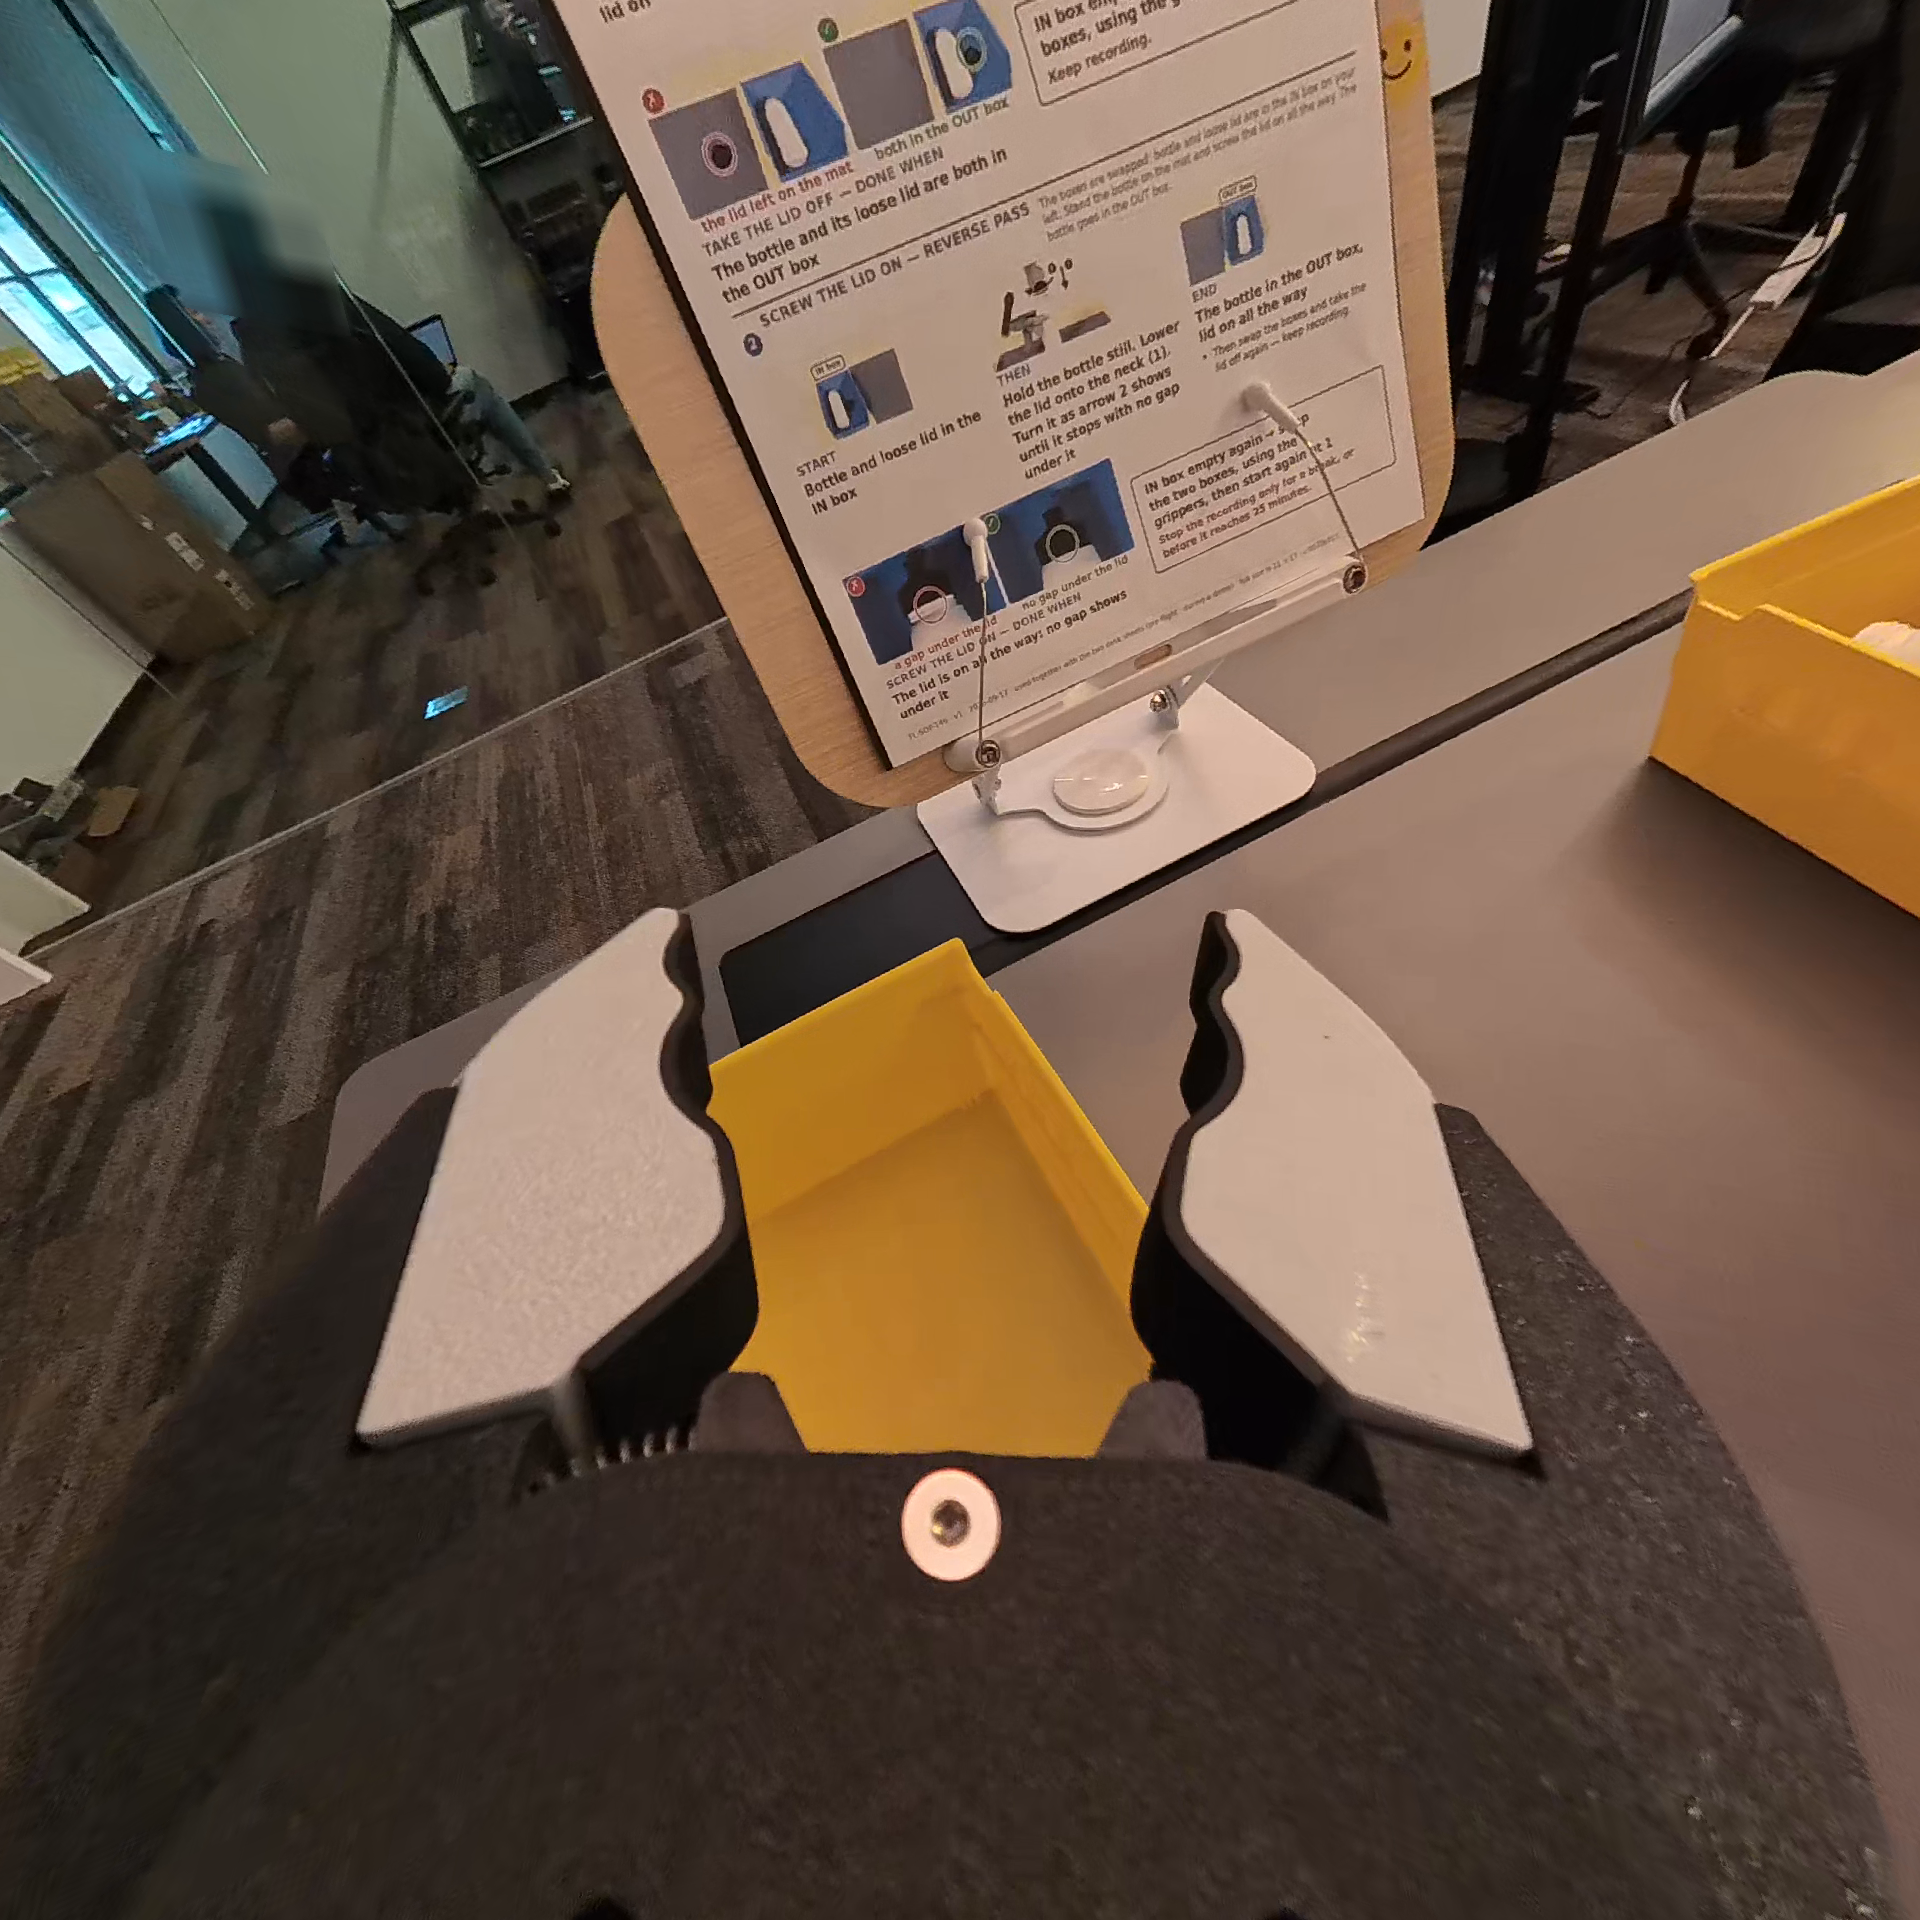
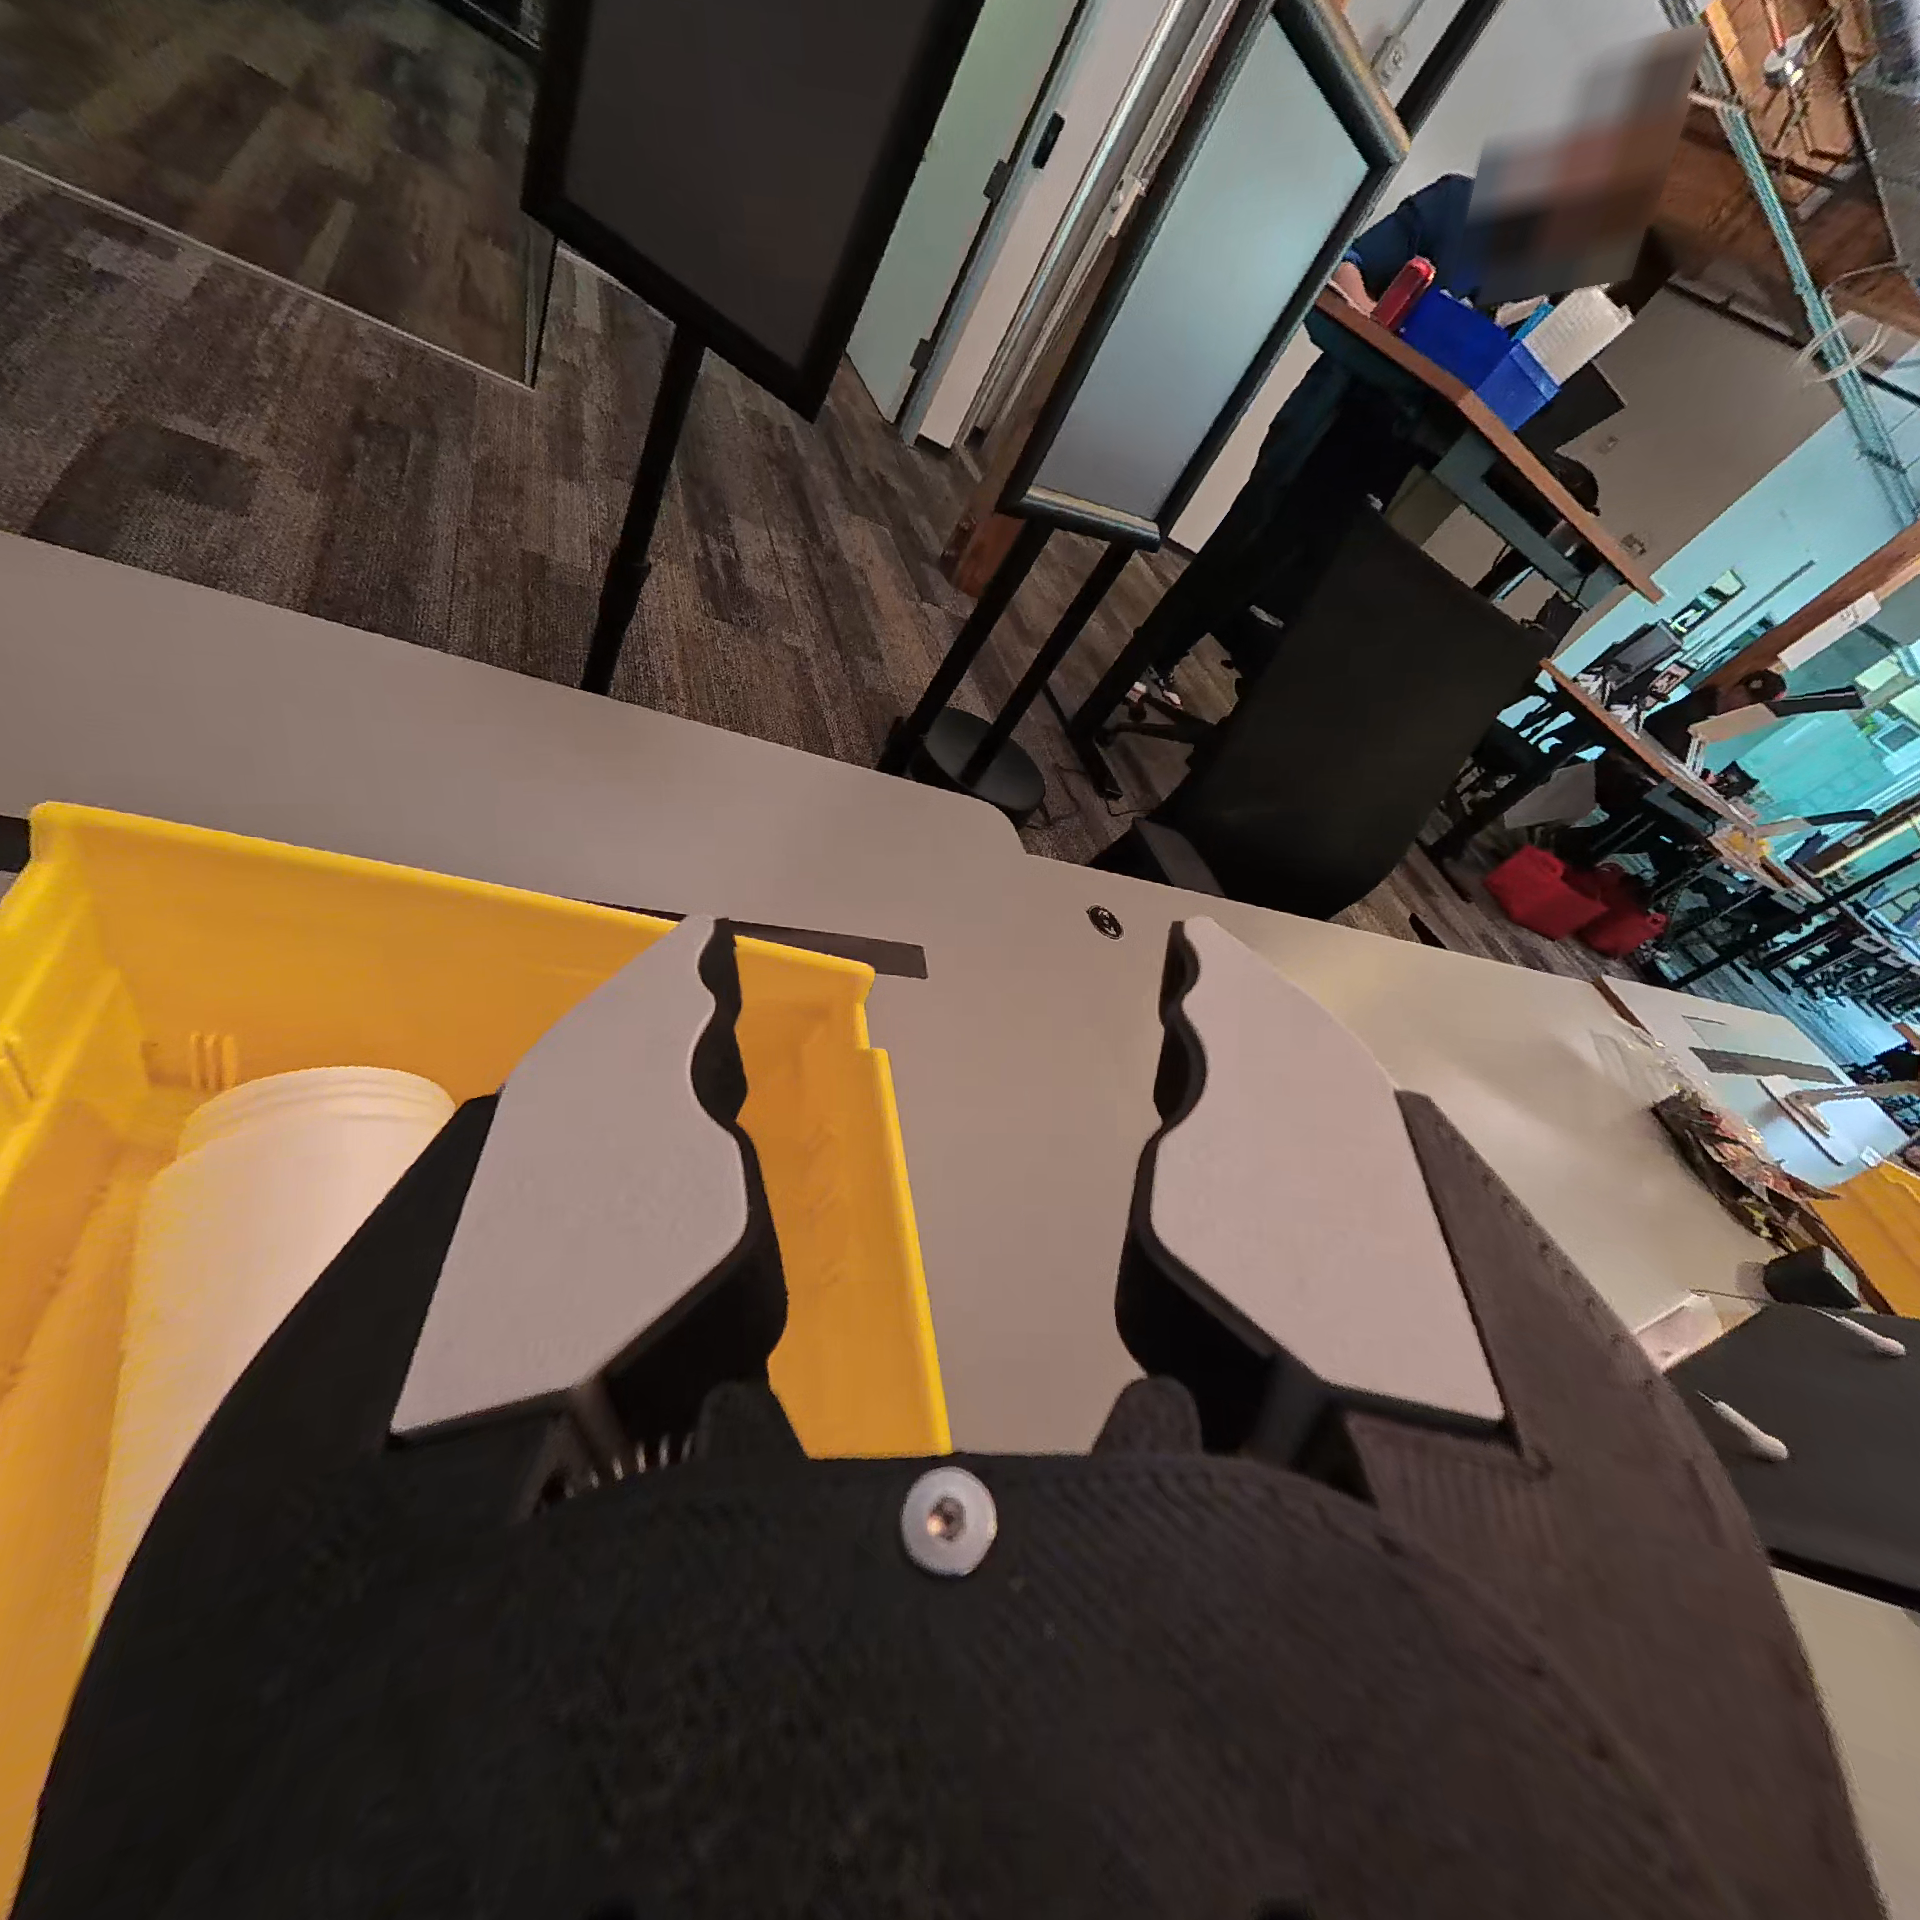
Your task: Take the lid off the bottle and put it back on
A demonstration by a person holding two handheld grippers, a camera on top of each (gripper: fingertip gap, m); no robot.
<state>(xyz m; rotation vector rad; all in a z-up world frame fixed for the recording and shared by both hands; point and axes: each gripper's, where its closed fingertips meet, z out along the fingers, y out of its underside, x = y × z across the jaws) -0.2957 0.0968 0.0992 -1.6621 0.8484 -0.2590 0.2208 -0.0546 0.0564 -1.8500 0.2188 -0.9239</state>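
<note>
Fingers [image 1: 582, 1174] of the left gripper [image 1: 951, 1039] stand spread with nothing between them, above a yellow bin [image 1: 935, 1226] whose inside looks bare; this bin sits at the surface's [image 1: 1455, 1039] near-left part, close to its left edge. Beyond it, at the far edge, a white stand [image 1: 1122, 821] props a board with a printed sheet [image 1: 1039, 364]. A second yellow bin [image 1: 1787, 717] sits toward the right edge, something white showing inside.

In the right wrist view, the right gripper [image 2: 945, 1023] is likewise spread and empty, its left finger over the right wall of a yellow bin [image 2: 831, 1195] and its right finger over bare surface [image 2: 1029, 1143]. The white bottle [image 2: 249, 1247] lies on its side in that bin, left of the gripper and partly hidden by it; whether its lid is on cannot be told. Past the far edge lie carpet and desks, where a person [image 2: 1423, 239] stands.
</note>
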